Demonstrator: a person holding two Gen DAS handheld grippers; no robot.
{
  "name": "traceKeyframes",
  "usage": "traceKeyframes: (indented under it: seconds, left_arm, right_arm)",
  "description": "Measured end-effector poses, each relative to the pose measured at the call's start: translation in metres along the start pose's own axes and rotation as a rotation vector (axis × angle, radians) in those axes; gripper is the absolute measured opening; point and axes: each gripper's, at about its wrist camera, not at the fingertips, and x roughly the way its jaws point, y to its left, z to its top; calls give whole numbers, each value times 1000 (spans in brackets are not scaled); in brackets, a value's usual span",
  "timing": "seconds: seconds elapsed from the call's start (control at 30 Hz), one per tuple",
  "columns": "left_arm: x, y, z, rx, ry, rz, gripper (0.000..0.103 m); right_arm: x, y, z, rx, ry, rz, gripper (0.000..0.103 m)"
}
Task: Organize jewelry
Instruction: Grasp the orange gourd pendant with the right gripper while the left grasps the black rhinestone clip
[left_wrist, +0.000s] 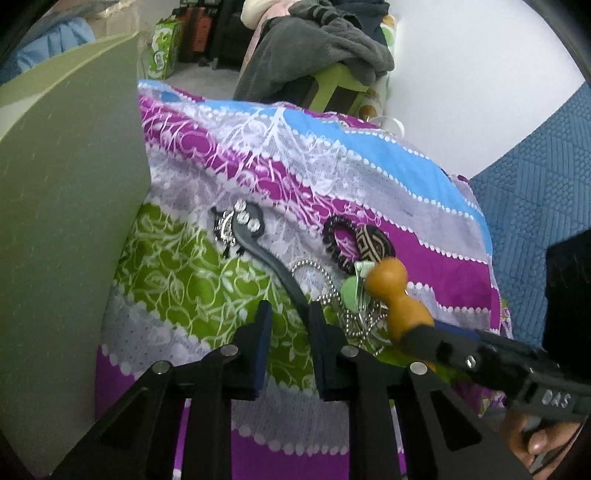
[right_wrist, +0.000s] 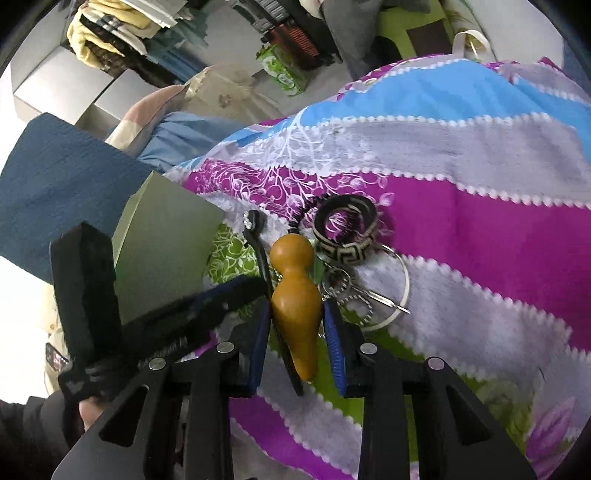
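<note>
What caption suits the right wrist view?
Right gripper clamps a wooden gourd charm above keys on patterned bedsheet.

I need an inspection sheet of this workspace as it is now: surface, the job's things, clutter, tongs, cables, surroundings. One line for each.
Surface: striped cloth, wrinkled, under all the pieces.
Job's things: black strap with stones, woven band, bead chain, key ring and wooden gourd, crowded close together.
Clutter: green board at the cloth's edge.
Tongs: left tongs open, with the strap between them; right tongs shut on the gourd.
Cables: nothing seen.
Surroundings: grey garment, green box, blue quilt.
</note>
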Motion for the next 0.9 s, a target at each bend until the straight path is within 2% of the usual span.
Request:
traceKeyframes:
  seconds: [0.17, 0.53, 0.7, 0.9]
  left_arm:
    - [5, -6, 6, 10, -3, 13, 19]
    - [18, -15, 8, 62, -12, 44, 18]
    - [10, -13, 7, 73, -14, 20, 7]
    - [-11, -17, -3, 118, 28, -31, 6]
  right_arm:
    - [-14, -1, -8, -14, -25, -46, 27]
    - [-19, -3, -19, -57, -28, -248, 27]
    - [-16, 6, -23, -103, -10, -350, 27]
    - [-15, 11, -27, -84, -13, -387, 27]
